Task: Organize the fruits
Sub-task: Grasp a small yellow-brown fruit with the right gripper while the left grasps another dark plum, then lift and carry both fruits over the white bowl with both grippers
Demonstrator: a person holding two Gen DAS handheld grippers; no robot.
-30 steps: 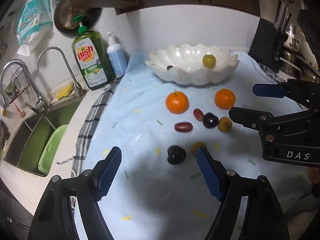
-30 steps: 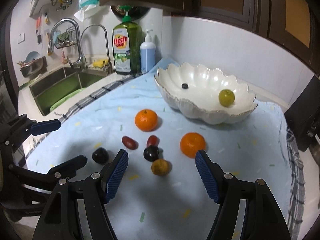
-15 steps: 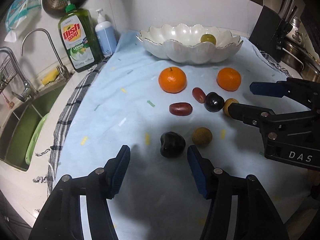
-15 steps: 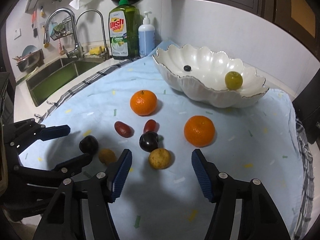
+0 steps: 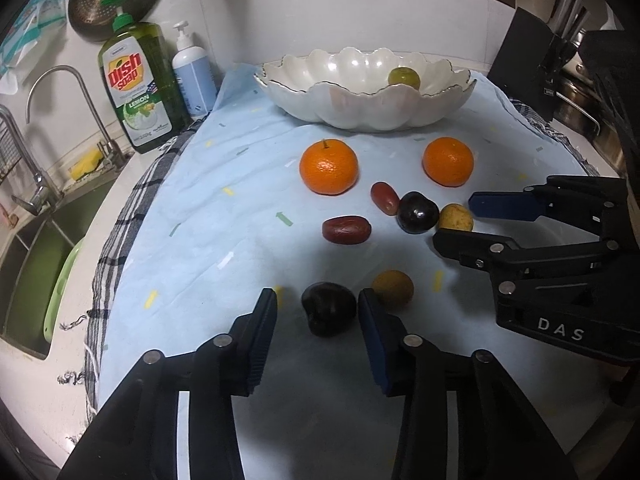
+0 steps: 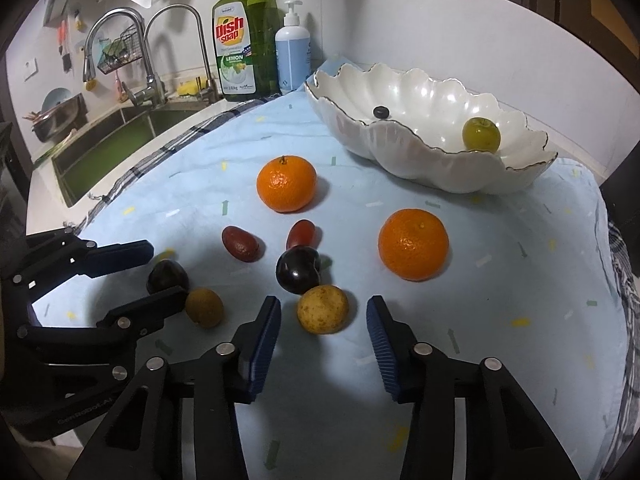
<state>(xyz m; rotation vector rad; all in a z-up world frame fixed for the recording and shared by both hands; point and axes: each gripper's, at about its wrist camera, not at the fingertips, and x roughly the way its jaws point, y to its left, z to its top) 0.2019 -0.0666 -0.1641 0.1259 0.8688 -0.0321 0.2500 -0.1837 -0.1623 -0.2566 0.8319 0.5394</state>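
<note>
My left tool (image 5: pixel 318 312) closing around a dark round plum (image 5: pixel 329 309) at lower centre, not yet gripping, my right tool (image 6: pixel 323 316) closing likewise around a yellow speckled round fruit (image 6: pixel 322 309) at lower centre, scalloped white ceramic bowl (image 6: pixel 404 160) upper right

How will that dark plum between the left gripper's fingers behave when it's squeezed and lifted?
The dark plum looks round and glossy, so it may slip or roll on the blue cloth. The left gripper has been closing around it without touching yet. It probably bruises under a hard squeeze.

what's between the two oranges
Nothing but bare blue cloth between the left orange and right orange; the right wrist view shows it best.
</note>
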